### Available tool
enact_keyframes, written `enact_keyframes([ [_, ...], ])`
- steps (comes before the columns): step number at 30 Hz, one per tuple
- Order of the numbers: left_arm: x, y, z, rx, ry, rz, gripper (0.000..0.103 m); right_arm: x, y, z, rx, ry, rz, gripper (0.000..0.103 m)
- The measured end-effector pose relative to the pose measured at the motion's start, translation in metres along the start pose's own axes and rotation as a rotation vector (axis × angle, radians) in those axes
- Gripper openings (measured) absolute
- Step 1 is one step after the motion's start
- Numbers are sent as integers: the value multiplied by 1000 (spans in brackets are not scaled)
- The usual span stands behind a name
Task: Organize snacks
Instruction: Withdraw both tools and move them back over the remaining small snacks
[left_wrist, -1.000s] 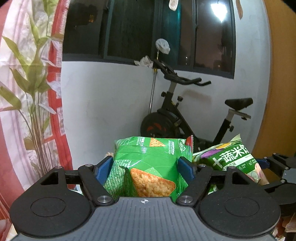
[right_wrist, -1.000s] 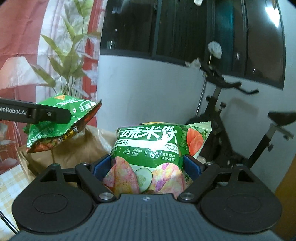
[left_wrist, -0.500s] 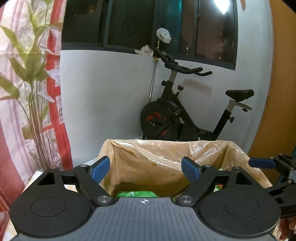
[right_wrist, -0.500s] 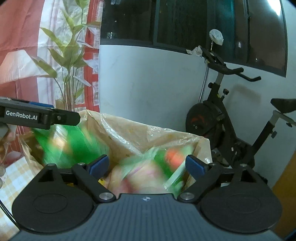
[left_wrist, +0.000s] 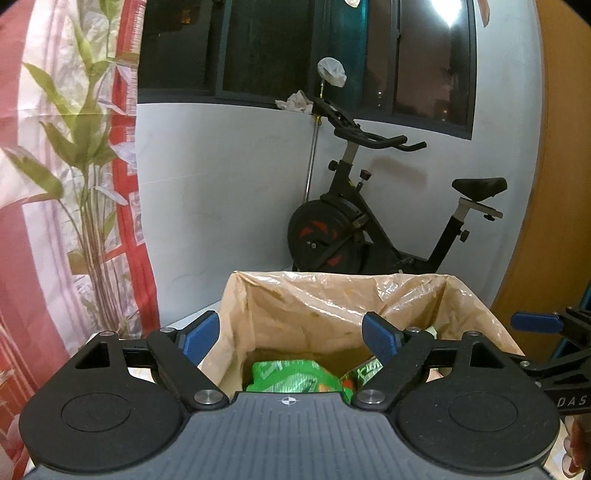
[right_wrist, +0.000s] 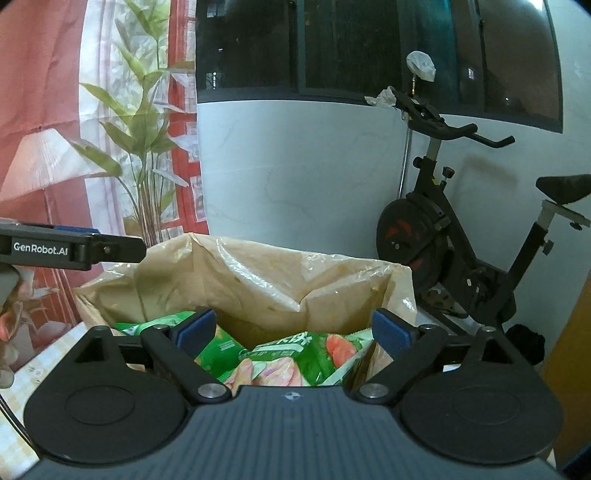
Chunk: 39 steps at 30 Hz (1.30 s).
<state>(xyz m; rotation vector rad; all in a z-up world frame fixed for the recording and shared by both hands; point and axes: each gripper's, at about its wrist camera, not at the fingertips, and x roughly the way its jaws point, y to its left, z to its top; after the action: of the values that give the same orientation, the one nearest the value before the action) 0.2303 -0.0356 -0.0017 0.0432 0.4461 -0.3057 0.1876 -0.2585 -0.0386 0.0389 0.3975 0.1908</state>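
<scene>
- Left gripper (left_wrist: 291, 338) hung over the bag (left_wrist: 332, 295), jaws spread and empty.
- Right gripper (right_wrist: 293, 328) likewise gaped above it, holding nothing.
- Both snacks (right_wrist: 295, 354) lay inside the bag, apparently where they belong.

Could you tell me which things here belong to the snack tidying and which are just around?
Job: left gripper, right gripper, brown bag, two green snack packets inside it.
Around: exercise bike, curtain, window.

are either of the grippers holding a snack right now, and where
Nothing is held. The left gripper and right gripper are open above the brown paper bag.
</scene>
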Motion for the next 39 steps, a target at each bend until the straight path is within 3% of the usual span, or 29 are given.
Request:
enact_keyframes([
  [13, -73, 23, -37, -32, -18, 9, 86, -59, 17, -20, 42, -38, 4, 94],
  [21, -100, 36, -76, -41, -1, 52, 86, -88, 35, -43, 35, -86, -2, 94],
  [39, -114, 57, -160, -111, 105, 111, 86, -87, 52, -118, 69, 40, -14, 94],
])
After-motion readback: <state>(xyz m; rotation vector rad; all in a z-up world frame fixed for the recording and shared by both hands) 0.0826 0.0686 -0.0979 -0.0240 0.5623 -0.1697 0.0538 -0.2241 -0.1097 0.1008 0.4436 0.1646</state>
